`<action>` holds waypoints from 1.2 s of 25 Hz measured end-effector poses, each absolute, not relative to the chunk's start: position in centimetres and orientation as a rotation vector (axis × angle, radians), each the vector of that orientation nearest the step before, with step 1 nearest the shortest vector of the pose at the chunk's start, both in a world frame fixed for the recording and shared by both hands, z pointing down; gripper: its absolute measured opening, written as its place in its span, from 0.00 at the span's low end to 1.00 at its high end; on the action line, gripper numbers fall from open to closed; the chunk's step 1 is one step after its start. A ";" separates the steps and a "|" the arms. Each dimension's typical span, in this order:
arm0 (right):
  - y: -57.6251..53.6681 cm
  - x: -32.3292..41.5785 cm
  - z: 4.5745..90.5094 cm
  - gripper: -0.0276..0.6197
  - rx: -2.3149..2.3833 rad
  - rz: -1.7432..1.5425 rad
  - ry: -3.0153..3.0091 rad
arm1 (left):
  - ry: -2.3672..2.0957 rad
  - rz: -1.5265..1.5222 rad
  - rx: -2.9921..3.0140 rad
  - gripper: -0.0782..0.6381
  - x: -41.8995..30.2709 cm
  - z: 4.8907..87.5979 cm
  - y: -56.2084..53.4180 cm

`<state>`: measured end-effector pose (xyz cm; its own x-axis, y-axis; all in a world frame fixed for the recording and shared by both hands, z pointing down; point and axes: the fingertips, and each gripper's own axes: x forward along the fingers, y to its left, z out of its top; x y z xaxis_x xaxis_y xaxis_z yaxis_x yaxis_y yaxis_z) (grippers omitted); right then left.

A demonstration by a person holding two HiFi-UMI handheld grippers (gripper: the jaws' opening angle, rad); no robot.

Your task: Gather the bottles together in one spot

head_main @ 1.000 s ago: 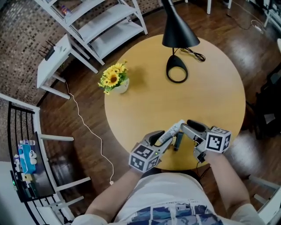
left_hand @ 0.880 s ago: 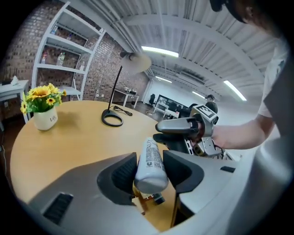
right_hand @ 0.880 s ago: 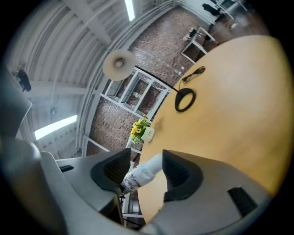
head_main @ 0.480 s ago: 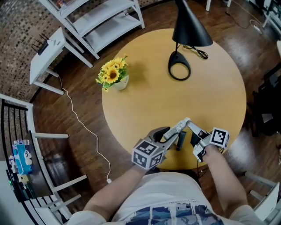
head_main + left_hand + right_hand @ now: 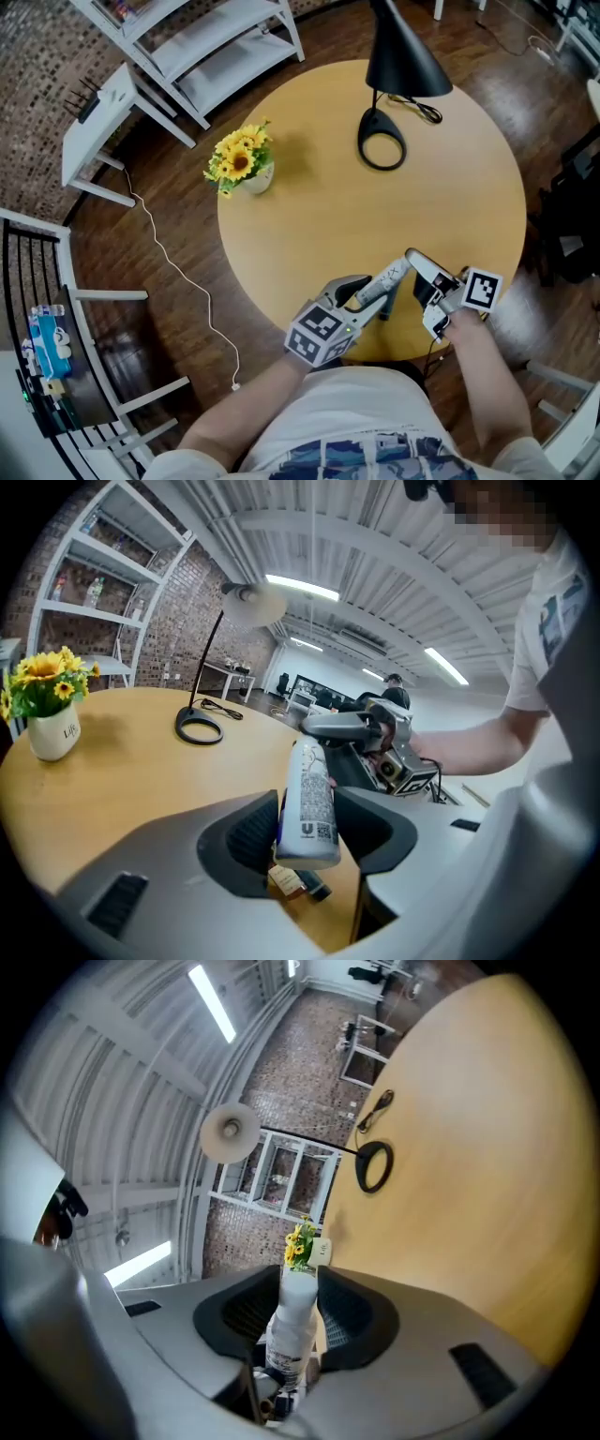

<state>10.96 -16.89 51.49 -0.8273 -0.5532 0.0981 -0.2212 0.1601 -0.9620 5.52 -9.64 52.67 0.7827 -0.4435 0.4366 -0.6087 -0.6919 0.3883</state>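
Closing the right gripper (image 5: pixel 298 1302) from wide apart within the last moment and rolling it over since a second ago, now pinching the capped neck of the white bottle (image 5: pixel 309 799) between its pads. Clamping that same bottle's printed base end in the left gripper (image 5: pixel 307 829), jaws pressing on both sides. Holding it tilted in the air between both grippers, over the table (image 5: pixel 309 216), well on the person's side of the lamp (image 5: pixel 380 150). Leaving a dark bottle (image 5: pixel 298 885) with a brown label on the wood just beneath. Showing a vase of yellow flowers (image 5: pixel 246 169) left of the lamp.
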 end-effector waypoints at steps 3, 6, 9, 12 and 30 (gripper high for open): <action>-16.4 10.1 50.0 0.22 -0.748 -1.594 2.392 | -0.764 0.480 2.464 0.37 5.5 53.5 -9.3; -16.2 8.8 48.5 0.22 -0.743 -1.454 2.590 | -0.752 0.524 2.465 0.37 5.3 54.0 -9.3; -16.4 7.9 47.8 0.22 -0.787 -1.297 2.782 | -0.778 0.539 2.455 0.37 4.3 54.3 -9.8; -17.8 7.7 48.3 0.22 -0.897 -1.122 2.960 | -0.826 0.552 2.414 0.37 2.2 54.8 -10.4; -38.3 3.9 54.1 0.22 -1.511 -0.509 3.092 | -0.873 0.575 2.253 0.37 -11.1 57.8 -11.6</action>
<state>3.87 -38.29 54.14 -0.5770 -0.7018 0.4177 -0.7987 0.5918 -0.1089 -11.06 -11.63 57.85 0.6825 -0.4298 0.5911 -0.7129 -0.5696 0.4090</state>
